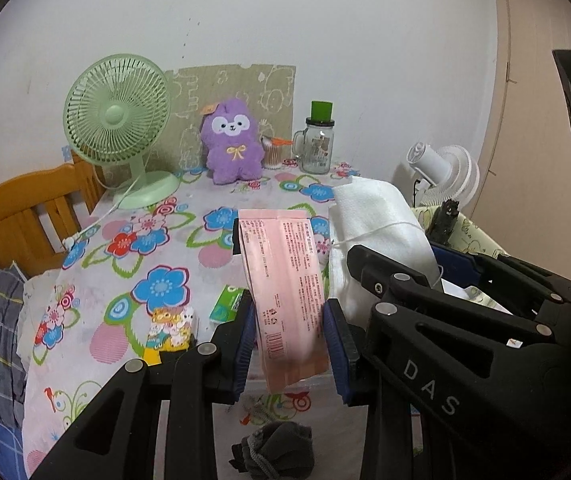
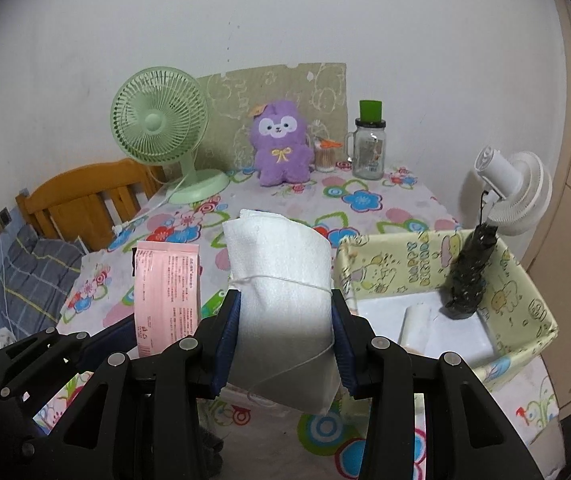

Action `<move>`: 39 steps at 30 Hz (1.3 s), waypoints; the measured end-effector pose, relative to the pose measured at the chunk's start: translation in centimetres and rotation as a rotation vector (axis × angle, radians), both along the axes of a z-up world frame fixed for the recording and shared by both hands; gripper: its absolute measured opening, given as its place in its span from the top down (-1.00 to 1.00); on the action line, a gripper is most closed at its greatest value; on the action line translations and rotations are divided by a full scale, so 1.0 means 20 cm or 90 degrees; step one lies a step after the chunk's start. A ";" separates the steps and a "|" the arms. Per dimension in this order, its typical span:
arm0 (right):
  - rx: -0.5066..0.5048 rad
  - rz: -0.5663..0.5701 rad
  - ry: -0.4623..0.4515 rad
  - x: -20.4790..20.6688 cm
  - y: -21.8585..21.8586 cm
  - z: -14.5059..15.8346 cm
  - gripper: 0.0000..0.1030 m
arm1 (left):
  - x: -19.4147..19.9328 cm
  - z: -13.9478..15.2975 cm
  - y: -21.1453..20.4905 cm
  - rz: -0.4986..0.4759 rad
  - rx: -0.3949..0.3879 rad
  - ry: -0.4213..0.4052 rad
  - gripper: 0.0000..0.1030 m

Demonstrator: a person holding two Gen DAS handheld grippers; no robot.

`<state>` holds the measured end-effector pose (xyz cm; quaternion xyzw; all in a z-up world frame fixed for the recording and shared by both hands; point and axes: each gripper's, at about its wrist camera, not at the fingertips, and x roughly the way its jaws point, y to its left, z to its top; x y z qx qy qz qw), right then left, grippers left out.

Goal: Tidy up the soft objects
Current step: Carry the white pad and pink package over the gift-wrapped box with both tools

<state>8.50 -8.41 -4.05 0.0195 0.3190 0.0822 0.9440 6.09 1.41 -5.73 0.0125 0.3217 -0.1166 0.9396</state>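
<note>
The left gripper (image 1: 289, 344) is clenched on a pink packet (image 1: 285, 288), its blue pads pressing the packet's two long edges near the lower, barcode end; the packet's long axis runs from about 6 o'clock up to 11 o'clock in the left wrist view, its sealed top edge pointing away toward the wall, and it hangs clear above the flowered tabletop (image 1: 133, 248). The right gripper (image 2: 285, 340) is clamped on a white foam bundle (image 2: 281, 292) tied round with thin string, long axis near 12 to 6 o'clock, upper end leaning slightly to 11, and lifted off the cloth. Only the left view shows a dark grey sock ball (image 1: 273, 452) at 6 o'clock below the packet, a green packet (image 1: 227, 304) and a cartoon-printed yellow packet (image 1: 169, 332) at 9 o'clock of the gripper. Only the right view opens up the yellow patterned box (image 2: 525, 280) at 3 o'clock, with a black folded umbrella (image 2: 469, 272) standing in its far corner and white paper on its floor. Further out, both views share a green desk fan (image 1: 117, 120) at 10 o'clock, a purple plush toy (image 1: 233, 144) at 12, a glass jar with green lid (image 1: 319, 140) beside it, and a white fan (image 2: 513, 192) off the tabletop's right edge.
</note>
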 end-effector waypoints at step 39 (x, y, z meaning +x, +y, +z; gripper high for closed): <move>0.001 -0.044 -0.044 0.06 -0.48 0.19 0.11 | 0.10 0.17 -0.47 -0.048 0.015 -0.039 0.34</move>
